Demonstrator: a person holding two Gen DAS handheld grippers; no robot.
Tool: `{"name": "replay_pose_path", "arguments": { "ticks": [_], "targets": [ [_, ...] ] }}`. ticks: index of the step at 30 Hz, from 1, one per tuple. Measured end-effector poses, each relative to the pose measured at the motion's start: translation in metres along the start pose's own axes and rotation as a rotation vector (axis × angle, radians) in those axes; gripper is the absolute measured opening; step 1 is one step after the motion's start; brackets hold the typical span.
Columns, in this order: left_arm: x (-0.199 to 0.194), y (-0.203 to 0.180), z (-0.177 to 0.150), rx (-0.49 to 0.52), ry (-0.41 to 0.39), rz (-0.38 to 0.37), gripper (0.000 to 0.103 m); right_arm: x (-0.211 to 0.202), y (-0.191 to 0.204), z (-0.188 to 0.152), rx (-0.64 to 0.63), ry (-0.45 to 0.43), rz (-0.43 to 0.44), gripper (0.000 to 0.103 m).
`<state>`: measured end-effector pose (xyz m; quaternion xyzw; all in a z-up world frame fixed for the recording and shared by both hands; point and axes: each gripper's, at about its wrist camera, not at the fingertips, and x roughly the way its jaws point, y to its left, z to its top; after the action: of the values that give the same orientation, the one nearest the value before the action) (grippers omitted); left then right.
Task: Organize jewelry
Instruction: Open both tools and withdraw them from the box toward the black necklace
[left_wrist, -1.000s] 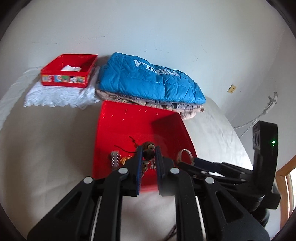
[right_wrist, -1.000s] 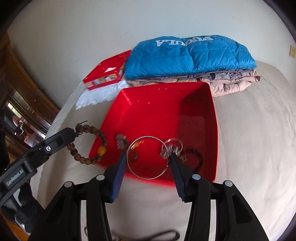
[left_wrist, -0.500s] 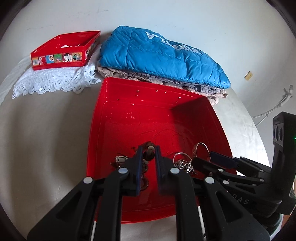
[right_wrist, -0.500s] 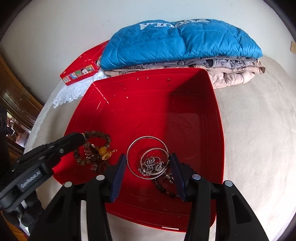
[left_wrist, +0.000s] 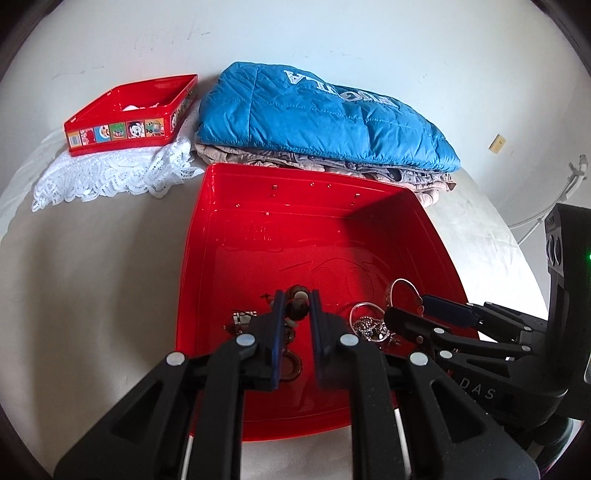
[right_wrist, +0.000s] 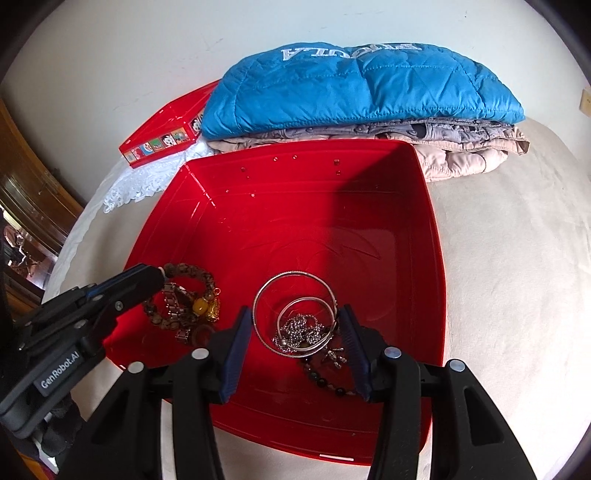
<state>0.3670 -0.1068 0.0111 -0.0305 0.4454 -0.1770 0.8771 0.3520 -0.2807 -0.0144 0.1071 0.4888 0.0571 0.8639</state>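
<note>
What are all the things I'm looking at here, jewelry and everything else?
red tray: one, red, on the beige bed cover, nearest the cameras
beaded bracelet: one, brown with a yellow bead, tray's left side, pinched by the left gripper
silver bangles: two, silver, tray's near middle, between the right gripper's fingers
silver chain: one, silver, inside the bangles
dark bead strand: one, black, beside the bangles
red tin: one, red with cartoon pictures, back left on white lace cloth
blue jacket: one, blue, folded atop beige clothing, behind the tray
left gripper: one, black, blue pads
right gripper: one, black, blue pads
</note>
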Motion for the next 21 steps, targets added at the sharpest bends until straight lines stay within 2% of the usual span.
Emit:
{"name": "replay_pose_path", "arguments": {
  "ticks": [3,5,6,11,13,15,21],
  "targets": [
    [-0.005,-0.002,0.0,0.011,-0.018,0.007,0.022,-0.002,-0.001,0.0,0.004,-0.011,-0.001,0.057],
    [-0.011,-0.004,0.0,0.018,-0.042,0.015,0.043,-0.005,-0.002,0.0,0.004,-0.017,0.001,0.059],
    [-0.014,-0.005,0.0,0.024,-0.057,0.021,0.046,-0.006,-0.003,0.0,0.008,-0.021,0.002,0.06],
    [-0.023,-0.013,0.0,0.054,-0.083,0.023,0.046,-0.012,-0.007,0.001,0.027,-0.042,0.009,0.06],
    [-0.026,-0.016,-0.001,0.064,-0.091,0.021,0.046,-0.016,-0.009,0.001,0.033,-0.058,0.004,0.063],
    [-0.029,-0.017,-0.002,0.07,-0.101,0.023,0.048,-0.022,-0.011,0.001,0.035,-0.076,-0.008,0.07],
    [-0.038,-0.015,-0.002,0.056,-0.128,0.024,0.056,-0.031,-0.012,0.002,0.027,-0.108,-0.054,0.078]
  ]
}}
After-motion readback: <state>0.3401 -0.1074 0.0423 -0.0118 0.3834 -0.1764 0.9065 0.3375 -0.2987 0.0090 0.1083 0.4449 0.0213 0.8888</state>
